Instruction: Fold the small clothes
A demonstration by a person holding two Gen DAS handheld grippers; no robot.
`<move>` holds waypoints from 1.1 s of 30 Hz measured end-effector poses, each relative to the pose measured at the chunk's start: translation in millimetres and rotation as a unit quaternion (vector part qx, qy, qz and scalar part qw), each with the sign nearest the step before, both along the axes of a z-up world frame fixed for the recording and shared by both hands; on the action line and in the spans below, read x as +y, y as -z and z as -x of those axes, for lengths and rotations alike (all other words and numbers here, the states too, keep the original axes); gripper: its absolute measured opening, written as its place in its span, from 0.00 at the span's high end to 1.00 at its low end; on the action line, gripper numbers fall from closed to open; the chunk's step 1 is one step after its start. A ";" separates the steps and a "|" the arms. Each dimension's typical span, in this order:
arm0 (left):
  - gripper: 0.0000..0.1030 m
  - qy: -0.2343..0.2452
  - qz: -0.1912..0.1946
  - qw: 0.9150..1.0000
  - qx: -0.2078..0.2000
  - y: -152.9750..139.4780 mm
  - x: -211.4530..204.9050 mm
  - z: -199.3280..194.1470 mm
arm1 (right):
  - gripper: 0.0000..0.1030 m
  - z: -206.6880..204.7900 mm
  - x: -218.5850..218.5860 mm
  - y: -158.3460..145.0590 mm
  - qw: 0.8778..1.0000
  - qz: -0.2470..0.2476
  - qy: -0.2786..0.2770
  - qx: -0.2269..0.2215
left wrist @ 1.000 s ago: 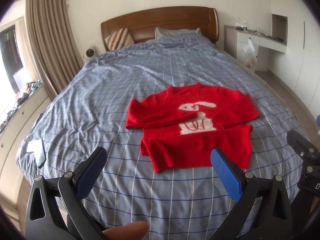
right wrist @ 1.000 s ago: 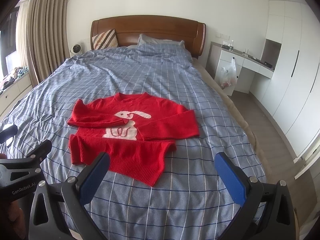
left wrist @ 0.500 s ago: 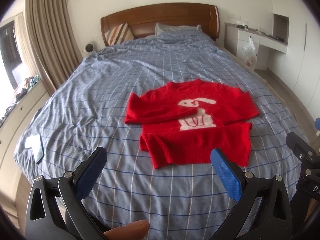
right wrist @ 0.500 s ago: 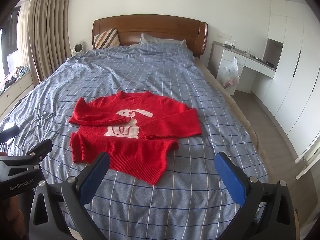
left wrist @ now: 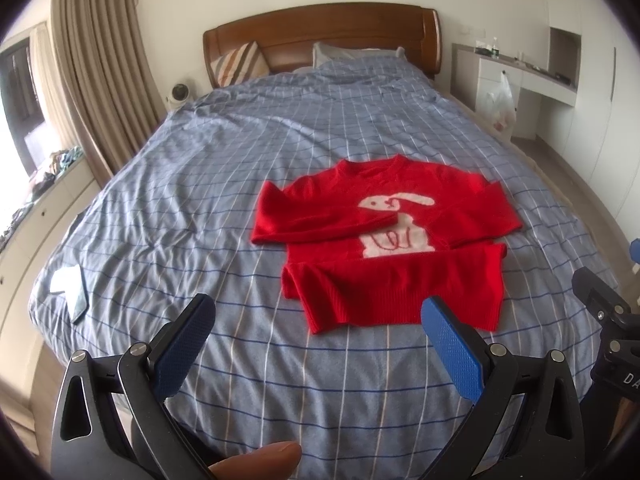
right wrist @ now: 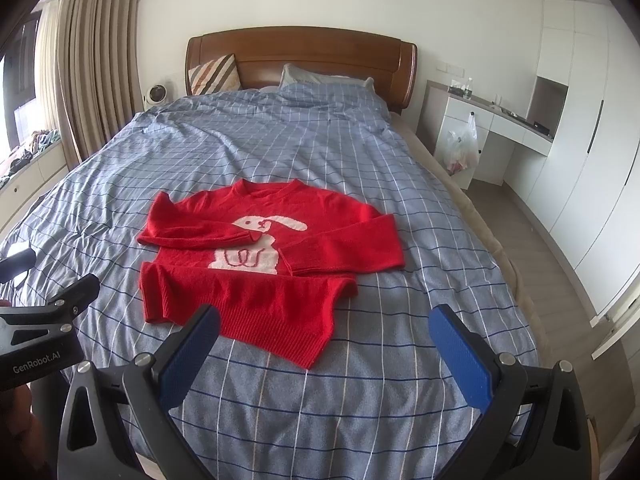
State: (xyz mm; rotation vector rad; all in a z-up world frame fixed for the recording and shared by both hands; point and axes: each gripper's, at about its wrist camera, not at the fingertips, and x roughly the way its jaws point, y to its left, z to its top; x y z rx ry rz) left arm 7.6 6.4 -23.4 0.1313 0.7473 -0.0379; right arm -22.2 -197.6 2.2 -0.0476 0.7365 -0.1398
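Observation:
A small red sweater [left wrist: 384, 240] [right wrist: 272, 248] with a white rabbit on the chest lies flat on the blue checked bed cover [left wrist: 240, 184] [right wrist: 360, 160]. Both sleeves are folded in across the front, and the hem is turned up a little at its lower corners. My left gripper [left wrist: 318, 326] hangs open above the near edge of the bed, short of the hem, holding nothing. My right gripper [right wrist: 324, 336] is open too, just short of the sweater's lower right corner, also holding nothing. Each gripper's body shows at the side of the other's view.
A wooden headboard [right wrist: 300, 56] with pillows stands at the far end. A white desk [right wrist: 492, 128] with a plastic bag [right wrist: 462, 148] and white wardrobes are on the right. Curtains [left wrist: 100, 72] and a low cabinet run along the left. A white cloth [left wrist: 66, 280] lies near the bed's left edge.
Both views have pulled back and risen slightly, so the sweater sits a little farther from the fingers. The sweater itself has not moved and both grippers stay open.

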 end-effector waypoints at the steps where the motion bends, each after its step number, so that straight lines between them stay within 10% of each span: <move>1: 0.00 -0.001 0.000 1.000 0.000 0.1 0.0 0.1 | 0.00 -0.7 -0.4 -0.4 1.000 0.000 0.000 0.001; 33: 0.00 -0.028 0.030 0.998 0.040 34.3 39.9 -20.3 | 0.00 0.1 -32.0 6.0 0.999 -0.026 0.031 -0.035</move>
